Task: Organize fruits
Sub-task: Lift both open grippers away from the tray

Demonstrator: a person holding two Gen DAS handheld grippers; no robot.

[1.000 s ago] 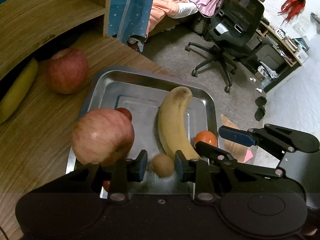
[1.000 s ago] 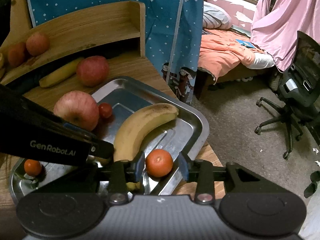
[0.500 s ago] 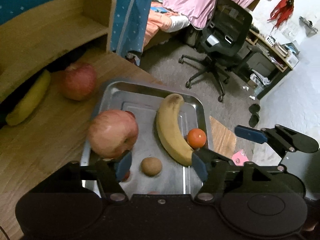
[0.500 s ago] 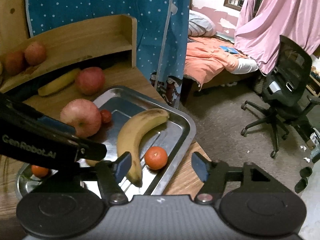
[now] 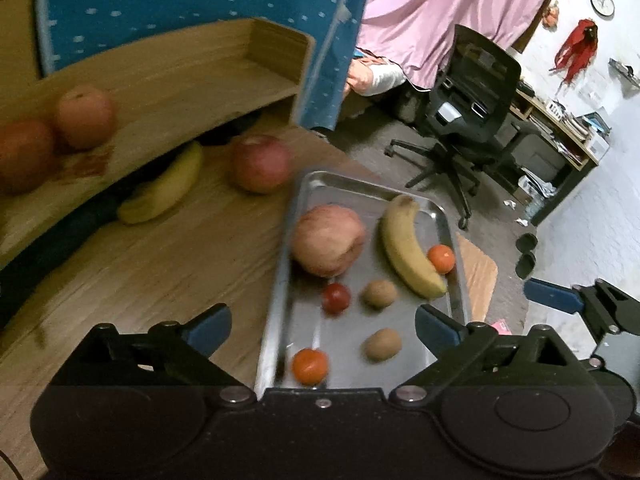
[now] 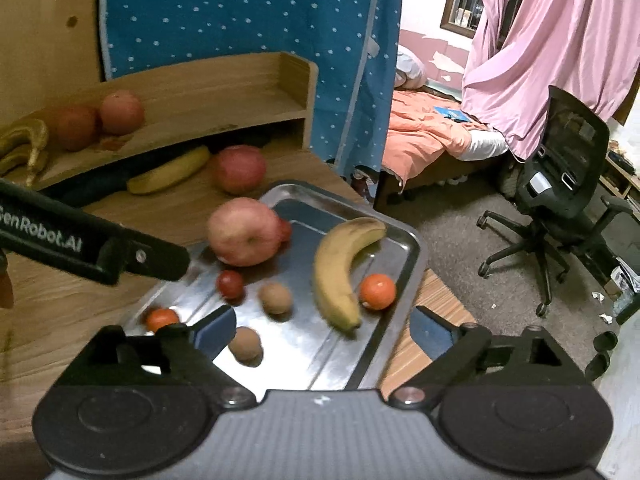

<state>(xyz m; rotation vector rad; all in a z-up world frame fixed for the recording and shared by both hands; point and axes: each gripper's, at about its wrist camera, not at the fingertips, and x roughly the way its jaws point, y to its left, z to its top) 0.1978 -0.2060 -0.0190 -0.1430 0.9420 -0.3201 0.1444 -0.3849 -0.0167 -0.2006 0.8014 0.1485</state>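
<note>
- A bedroom with a blue dotted curtain (image 6: 240, 12), a bed under pink drapes and an office chair (image 6: 560, 184) lies beyond the wooden counter (image 5: 132, 264), which carries a wooden shelf (image 6: 224, 92) at the back.
- The steel tray (image 6: 412, 256) sits at the counter's edge and holds most of the fruit, so the sorting looks well along.
- Left to bring in, by my reading: an apple (image 6: 239, 169) and a banana (image 6: 170, 170) loose on the counter under the shelf, plus several fruits up on the shelf.
- In the tray, the large apple (image 6: 244, 232) sits at the far left.
- The tray banana (image 6: 340, 268) lies flat along the tray's length, stem end toward the far rim, blunt tip toward the cameras.
- Two kiwis (image 6: 275, 298), two oranges (image 6: 377, 286) and a tomato (image 6: 230, 283) lie well apart around it.
- The left gripper (image 5: 322, 322) and the right gripper (image 6: 322, 328) hover over the tray's near end, jaws opening wide, gripping nothing.
</note>
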